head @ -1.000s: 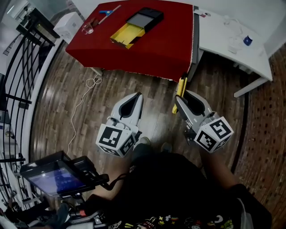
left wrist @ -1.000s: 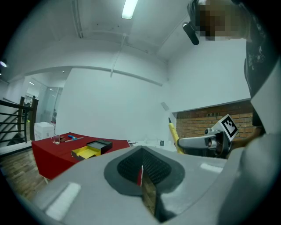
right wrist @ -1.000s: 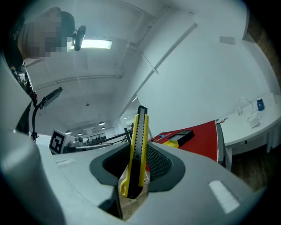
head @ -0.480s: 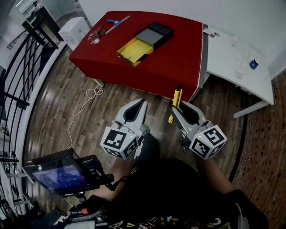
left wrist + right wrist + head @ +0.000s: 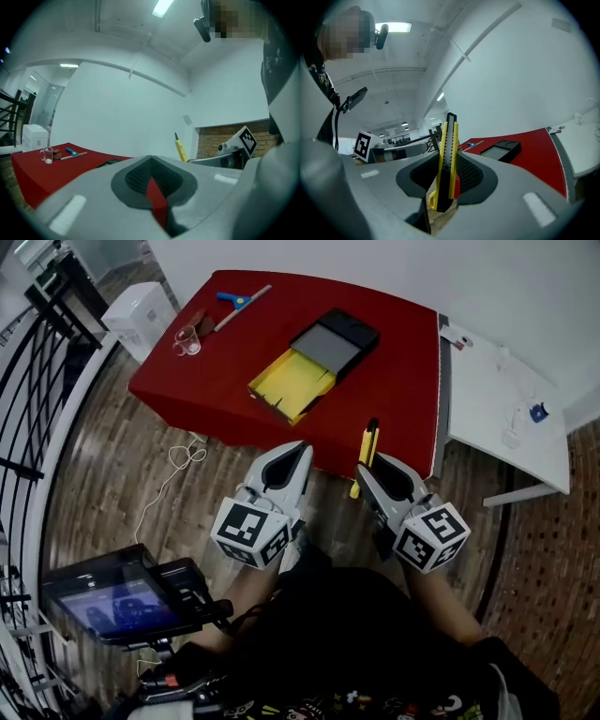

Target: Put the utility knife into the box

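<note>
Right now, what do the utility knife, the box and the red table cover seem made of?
The utility knife: yellow and black body, matte, probably moulded plastic. The box: black sleeve with yellow tray slid out, flat sharp edges, likely cardboard, though not certain. The table cover: red, matte, hanging over the table's sides, probably cloth.

Head view: camera sits high above the person's torso, faces forward and steeply down. It takes in the left hand-held gripper, the right hand-held gripper, the wooden floor and the whole red surface beyond. Left gripper view: camera sits close behind its own jaws, pitched up at the white wall; surface low at left, right marker cube at right. Right gripper view: same mount, also pitched up; surface at right, left marker cube at left. All three views share the red surface.
</note>
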Motion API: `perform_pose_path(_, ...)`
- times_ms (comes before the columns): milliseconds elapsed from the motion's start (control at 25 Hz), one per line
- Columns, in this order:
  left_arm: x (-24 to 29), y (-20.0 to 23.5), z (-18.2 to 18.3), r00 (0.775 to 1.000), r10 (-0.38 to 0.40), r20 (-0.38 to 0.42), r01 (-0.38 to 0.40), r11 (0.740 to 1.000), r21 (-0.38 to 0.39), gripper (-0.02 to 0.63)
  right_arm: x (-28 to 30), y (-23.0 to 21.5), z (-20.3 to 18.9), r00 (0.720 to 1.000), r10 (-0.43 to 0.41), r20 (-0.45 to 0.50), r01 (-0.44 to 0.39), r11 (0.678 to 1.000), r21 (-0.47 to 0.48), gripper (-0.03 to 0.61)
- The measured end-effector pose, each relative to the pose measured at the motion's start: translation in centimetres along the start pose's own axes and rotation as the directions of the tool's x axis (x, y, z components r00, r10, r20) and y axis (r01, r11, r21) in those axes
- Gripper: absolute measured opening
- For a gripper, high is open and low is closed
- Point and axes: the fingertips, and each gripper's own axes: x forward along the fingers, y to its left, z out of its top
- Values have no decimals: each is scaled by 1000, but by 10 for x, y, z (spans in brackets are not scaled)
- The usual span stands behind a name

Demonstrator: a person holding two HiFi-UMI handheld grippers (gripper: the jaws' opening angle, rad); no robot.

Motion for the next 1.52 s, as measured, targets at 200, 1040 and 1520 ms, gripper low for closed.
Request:
perform_pose_path(200, 19, 58, 4, 1000, 2, -4, -2, 1000, -26, 2, 67, -10, 5, 999, -2, -37, 2, 1000, 3, 140)
perform_pose_path(1040, 91, 170, -16, 982, 177, -60, -180, 982, -55, 2, 200, -81, 2, 979, 108, -175, -110, 994, -2, 140)
perform_pose_path(1520, 147, 234, -61, 928, 355, -112, -363, 929, -73, 2, 298, -140, -33, 928, 172, -330, -212, 974, -87, 138)
